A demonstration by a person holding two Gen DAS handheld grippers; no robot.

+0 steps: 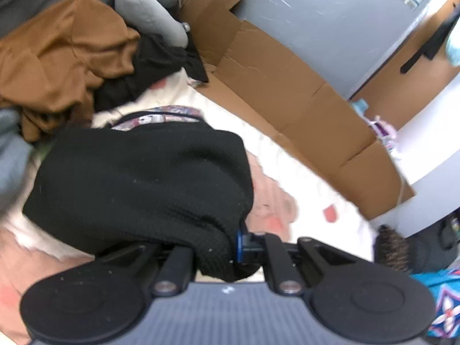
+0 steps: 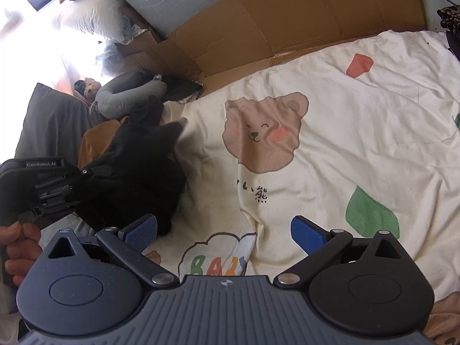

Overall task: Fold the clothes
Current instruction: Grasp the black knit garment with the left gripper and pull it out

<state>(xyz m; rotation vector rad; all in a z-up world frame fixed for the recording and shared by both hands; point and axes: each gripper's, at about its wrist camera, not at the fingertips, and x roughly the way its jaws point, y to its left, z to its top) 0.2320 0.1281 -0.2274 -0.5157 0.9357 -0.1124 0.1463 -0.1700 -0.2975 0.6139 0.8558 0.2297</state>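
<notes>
Left claw (image 1: 227,247) pinching black knit garment (image 1: 138,184) | right claw (image 2: 224,231) spread, garment at its left

**Daylight from one side, blur on the left wrist**

Strong daylight pours in at the right wrist view's upper left, blowing the window area (image 2: 34,28) out to white glare. The quilt (image 2: 359,132) is evenly lit, with soft shadows. The left wrist view is smeared by motion blur. Both fisheye views bend straight edges near their rims.

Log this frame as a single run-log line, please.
stage: pickup | left gripper: shut on black knit garment | right gripper: open, empty, over bear-print duvet | folding: not started
</notes>
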